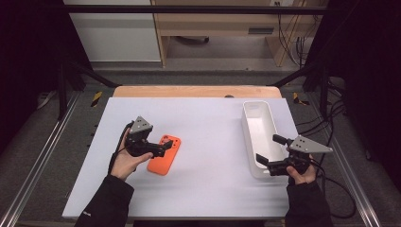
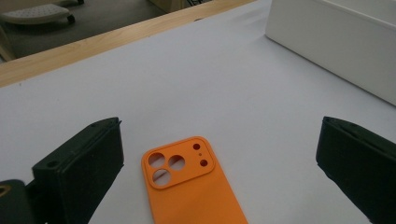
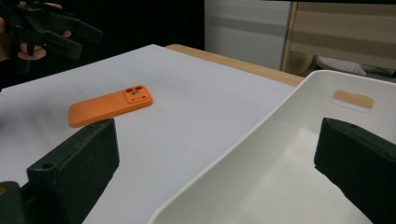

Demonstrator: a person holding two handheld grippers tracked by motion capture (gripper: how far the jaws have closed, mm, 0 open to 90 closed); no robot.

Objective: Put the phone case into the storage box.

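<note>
An orange phone case (image 1: 163, 161) lies flat on the white mat, left of centre, its camera cut-outs toward the far side. My left gripper (image 1: 164, 147) hovers over the case's left edge, open. In the left gripper view the case (image 2: 191, 186) lies low between the wide-apart jaws of the left gripper (image 2: 224, 135), touching neither. My right gripper (image 1: 269, 150) is open at the near end of a long white bin (image 1: 246, 127). In the right gripper view the right gripper (image 3: 219, 140) straddles the bin's rim (image 3: 243, 140), with the case (image 3: 109, 106) and the left gripper (image 3: 51, 28) farther off.
The white mat (image 1: 203, 189) covers most of a wooden table whose far edge (image 1: 194, 91) shows beyond it. The bin (image 2: 336, 42) looks empty inside and has a handle slot in its far end. Metal rails and cables run along both sides of the table.
</note>
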